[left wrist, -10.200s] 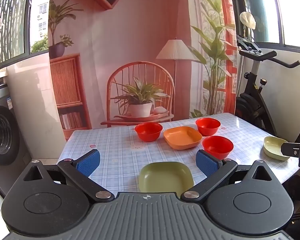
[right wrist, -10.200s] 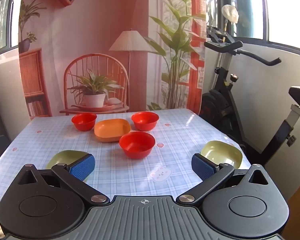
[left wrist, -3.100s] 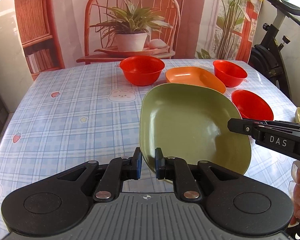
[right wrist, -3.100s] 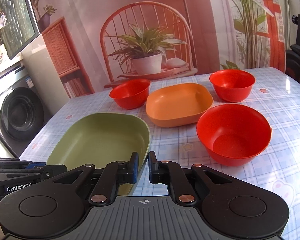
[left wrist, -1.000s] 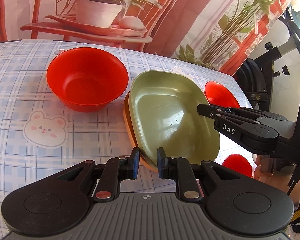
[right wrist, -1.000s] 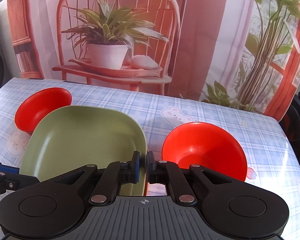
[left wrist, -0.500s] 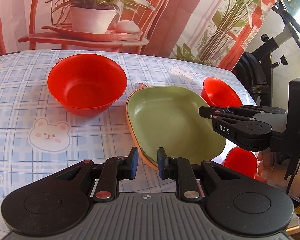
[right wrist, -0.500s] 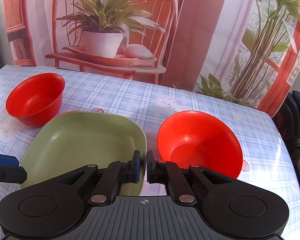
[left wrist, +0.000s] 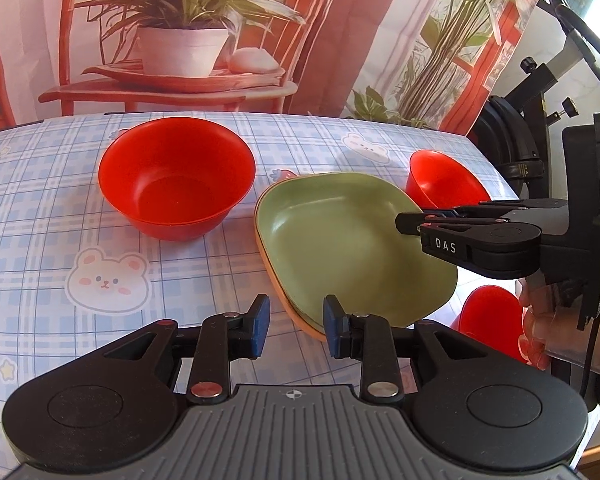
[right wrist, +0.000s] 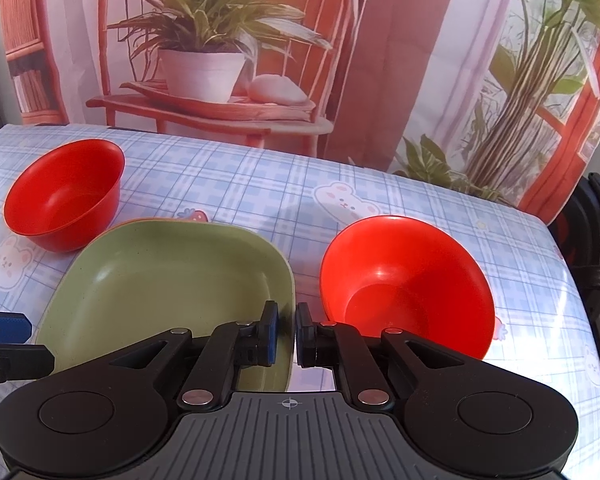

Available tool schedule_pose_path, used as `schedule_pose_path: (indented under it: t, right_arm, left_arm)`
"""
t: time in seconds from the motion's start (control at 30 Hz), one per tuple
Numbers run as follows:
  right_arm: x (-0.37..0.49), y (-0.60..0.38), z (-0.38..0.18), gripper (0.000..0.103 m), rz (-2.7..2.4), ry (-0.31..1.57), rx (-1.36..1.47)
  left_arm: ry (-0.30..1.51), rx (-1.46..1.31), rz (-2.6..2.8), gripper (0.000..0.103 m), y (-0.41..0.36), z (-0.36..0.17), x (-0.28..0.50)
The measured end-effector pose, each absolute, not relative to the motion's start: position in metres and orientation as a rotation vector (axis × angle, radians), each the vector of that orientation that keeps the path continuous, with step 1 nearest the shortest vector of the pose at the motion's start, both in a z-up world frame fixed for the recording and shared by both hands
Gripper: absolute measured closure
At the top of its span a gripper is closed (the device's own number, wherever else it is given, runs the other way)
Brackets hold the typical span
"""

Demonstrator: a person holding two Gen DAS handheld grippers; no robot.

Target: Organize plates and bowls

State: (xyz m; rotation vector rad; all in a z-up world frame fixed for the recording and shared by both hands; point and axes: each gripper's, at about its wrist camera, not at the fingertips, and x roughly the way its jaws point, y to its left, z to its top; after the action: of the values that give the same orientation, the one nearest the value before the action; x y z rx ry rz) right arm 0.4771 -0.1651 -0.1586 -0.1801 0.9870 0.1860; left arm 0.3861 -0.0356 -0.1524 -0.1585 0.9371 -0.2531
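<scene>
Checked tablecloth [left wrist: 40,200], plant backdrop [right wrist: 380,60], exercise bike [left wrist: 540,92].

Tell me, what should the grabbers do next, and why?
Probably the right gripper should open and let go of the green plate. The plate already sits nested in the orange plate, and the left gripper has its fingers spread off the rim. The right one looks still closed on the rim.

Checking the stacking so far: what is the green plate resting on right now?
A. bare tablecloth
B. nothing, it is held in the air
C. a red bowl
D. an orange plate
D: an orange plate's rim peeks out under the green plate.
</scene>
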Motion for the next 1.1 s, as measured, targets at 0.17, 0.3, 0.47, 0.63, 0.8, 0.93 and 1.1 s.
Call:
schedule_pose_path:
  t: [0.17,0.3,0.47,0.63,0.8,0.93,1.1]
  right_arm:
    - [0.459,-0.187,-0.137,0.090,0.199,0.898,-0.015]
    - [0.435,-0.209,-0.106,0.090,0.176,0.785,0.027]
    - [0.399,-0.245,-0.081,0.091,0.112,0.682,0.033]
    - [0.354,-0.284,-0.072,0.092,0.003,0.621,0.050]
    - [0.315,-0.321,-0.072,0.092,-0.099,0.572,0.066]
    - [0.282,-0.356,-0.081,0.092,-0.189,0.558,0.103]
    - [0.255,-0.399,-0.094,0.092,-0.293,0.567,0.154]
  left_arm:
    - [0.900,-0.181,-0.218,0.073,-0.028,-0.137,0.379]
    - [0.837,-0.185,-0.225,0.073,-0.031,-0.114,0.369]
    - [0.763,-0.168,-0.323,0.073,-0.057,-0.090,0.352]
    - [0.727,-0.144,-0.407,0.073,-0.094,-0.079,0.340]
    - [0.708,-0.122,-0.499,0.073,-0.137,-0.081,0.339]
    - [0.743,-0.098,-0.586,0.073,-0.179,-0.093,0.343]
    - [0.774,-0.062,-0.675,0.073,-0.230,-0.109,0.343]
